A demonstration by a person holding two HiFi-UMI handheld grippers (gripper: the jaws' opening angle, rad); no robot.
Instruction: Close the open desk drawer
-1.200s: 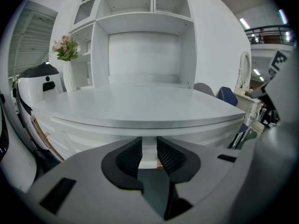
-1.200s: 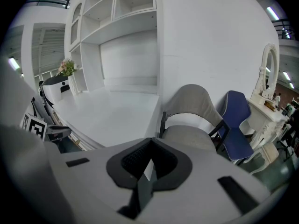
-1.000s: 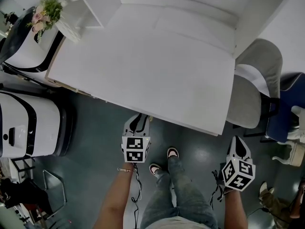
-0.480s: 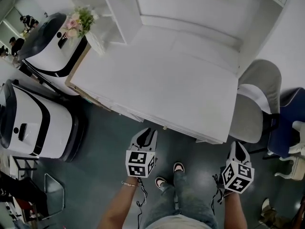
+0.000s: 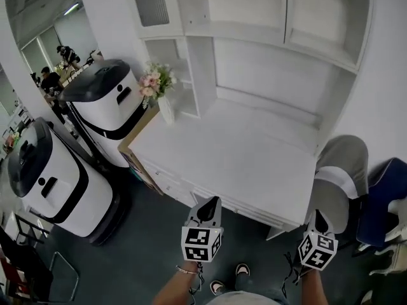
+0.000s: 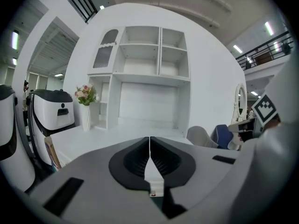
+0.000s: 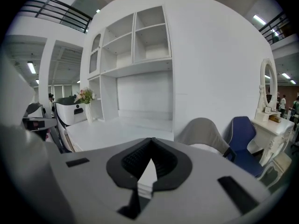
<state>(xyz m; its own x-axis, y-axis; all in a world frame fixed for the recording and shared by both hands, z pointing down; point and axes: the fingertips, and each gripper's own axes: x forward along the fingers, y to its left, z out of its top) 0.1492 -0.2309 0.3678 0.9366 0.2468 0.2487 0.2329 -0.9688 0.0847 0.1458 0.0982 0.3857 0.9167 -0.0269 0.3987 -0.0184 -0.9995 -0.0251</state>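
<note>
White room: a desk (image 5: pixel 235 157) with a shelf unit (image 5: pixel 254 24) stands at the wall. Its drawer (image 5: pixel 245 206), under the front edge, appears not yet pushed home. The left gripper (image 5: pixel 212 203) and right gripper (image 5: pixel 316 217) are both clenched and empty, short of contact. Versus the earlier frame, the head view has tilted up, revealing the shelves.

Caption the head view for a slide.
Both shut, left tool and right tool held before the white desk; flower vase left, grey chair right.

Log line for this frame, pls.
left hand-held gripper: shut, empty | right hand-held gripper: shut, empty | desk: no contact seen | drawer fronts: none visibly sticking out
</note>
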